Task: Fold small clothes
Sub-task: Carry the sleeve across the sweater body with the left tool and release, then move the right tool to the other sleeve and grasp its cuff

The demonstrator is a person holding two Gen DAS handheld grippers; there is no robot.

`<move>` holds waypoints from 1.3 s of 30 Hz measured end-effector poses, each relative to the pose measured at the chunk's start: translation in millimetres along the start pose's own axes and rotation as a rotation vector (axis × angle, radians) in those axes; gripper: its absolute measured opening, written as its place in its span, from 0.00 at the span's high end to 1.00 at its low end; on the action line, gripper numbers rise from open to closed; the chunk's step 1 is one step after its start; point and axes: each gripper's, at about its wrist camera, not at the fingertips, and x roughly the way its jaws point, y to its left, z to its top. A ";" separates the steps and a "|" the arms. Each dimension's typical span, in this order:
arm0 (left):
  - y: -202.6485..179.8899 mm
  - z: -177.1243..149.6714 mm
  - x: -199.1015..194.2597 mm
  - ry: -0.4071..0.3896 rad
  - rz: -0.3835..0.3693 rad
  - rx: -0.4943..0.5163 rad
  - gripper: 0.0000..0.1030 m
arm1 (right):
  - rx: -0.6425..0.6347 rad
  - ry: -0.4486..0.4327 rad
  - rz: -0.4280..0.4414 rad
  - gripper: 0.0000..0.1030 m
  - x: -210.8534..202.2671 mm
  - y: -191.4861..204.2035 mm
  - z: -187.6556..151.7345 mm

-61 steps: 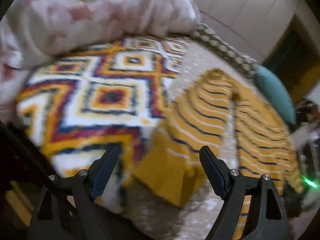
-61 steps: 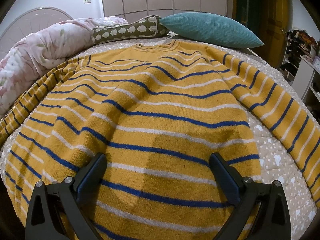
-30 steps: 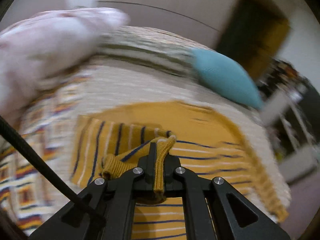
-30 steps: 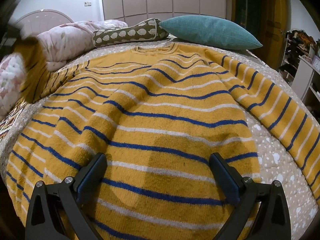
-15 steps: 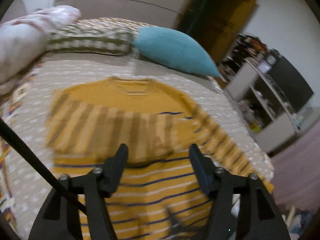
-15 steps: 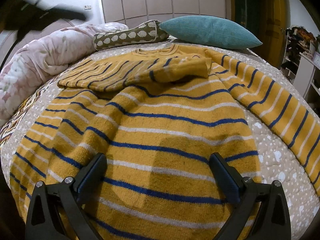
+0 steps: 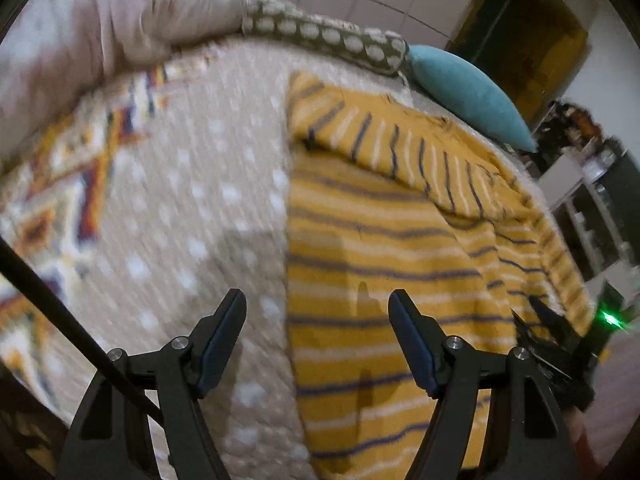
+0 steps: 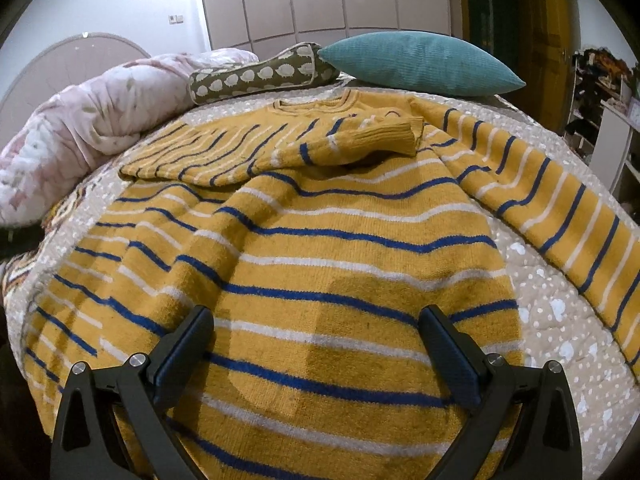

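A yellow sweater with blue and white stripes [image 8: 320,248] lies flat on the bed, neck toward the pillows. Its left sleeve [image 8: 280,148] is folded across the chest, cuff near the middle. Its right sleeve [image 8: 560,208] stretches out to the right. My right gripper [image 8: 316,344] is open and empty above the sweater's lower part. My left gripper [image 7: 316,332] is open and empty over the sweater's left edge [image 7: 292,240]; the sweater [image 7: 380,248] and the folded sleeve [image 7: 400,152] show there too.
A beige dotted bedspread [image 8: 560,320] covers the bed. A teal pillow [image 8: 420,64], a brown sheep-print bolster [image 8: 260,76] and a pink floral duvet [image 8: 80,120] lie at the head. A patterned blanket [image 7: 60,184] lies on the left. Shelves [image 8: 608,120] stand to the right.
My left gripper took the left sleeve, carried it across the chest, let it go and opened. It has drawn back to the sweater's left edge. My right gripper has not moved.
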 end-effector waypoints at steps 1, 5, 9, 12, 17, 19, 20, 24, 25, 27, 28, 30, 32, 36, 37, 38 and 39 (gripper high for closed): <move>0.4 -5.1 4.1 0.014 -0.033 -0.018 0.30 | -0.004 0.002 -0.005 0.00 0.4 0.7 0.0; -13.9 -30.7 11.7 0.017 -0.112 -0.032 0.30 | -0.005 0.002 -0.007 0.00 0.4 0.6 -0.2; -32.3 -49.3 13.5 0.039 -0.080 0.005 0.91 | -0.003 0.001 -0.005 0.00 0.6 0.9 0.2; -20.9 -49.0 -10.1 0.014 -0.084 -0.040 0.91 | 0.002 0.044 0.001 0.02 -5.1 -0.8 3.2; -3.5 -41.1 -56.8 -0.055 -0.016 -0.043 0.92 | 0.131 -0.002 0.092 0.03 -53.8 -36.5 -5.2; 2.8 -47.8 -60.0 -0.035 -0.015 -0.041 0.92 | 0.161 -0.021 0.041 0.03 -68.2 -55.3 -14.1; 5.1 -54.3 -61.1 -0.028 -0.009 -0.040 0.92 | 0.174 -0.024 0.018 0.03 -71.6 -62.4 -16.8; 1.8 -66.1 -72.2 -0.048 0.023 0.015 0.84 | 0.285 -0.008 -0.030 0.03 -79.9 -100.8 -34.5; -2.4 -64.7 -71.2 -0.055 0.029 0.021 0.74 | 0.313 0.000 -0.027 0.03 -80.2 -108.5 -37.1; -9.0 -67.0 -79.3 -0.084 0.033 0.037 0.63 | 0.350 0.018 -0.006 0.06 -78.5 -117.7 -41.3; -15.4 -64.7 -78.2 -0.092 0.032 0.042 0.61 | 0.352 0.019 0.001 0.07 -77.8 -118.9 -41.2; -26.7 -62.5 -80.9 -0.105 0.028 0.058 0.59 | 0.330 0.013 0.019 0.12 -75.3 -111.4 -39.1; -36.6 -62.7 -83.3 -0.112 0.026 0.069 0.57 | 0.297 0.017 0.051 0.27 -68.5 -96.7 -35.1; -56.2 -69.6 -90.9 -0.124 0.013 0.092 0.46 | 0.291 0.065 0.076 0.73 -56.9 -86.6 -38.5; -59.7 -70.6 -91.8 -0.124 0.007 0.093 0.41 | 0.302 0.067 0.076 0.75 -59.8 -91.0 -40.8; -63.3 -72.7 -92.8 -0.124 -0.002 0.095 0.40 | 0.322 0.066 0.086 0.75 -64.4 -97.7 -43.2; -68.0 -75.2 -93.1 -0.119 -0.011 0.103 0.40 | 0.339 0.059 0.091 0.75 -69.3 -103.1 -45.4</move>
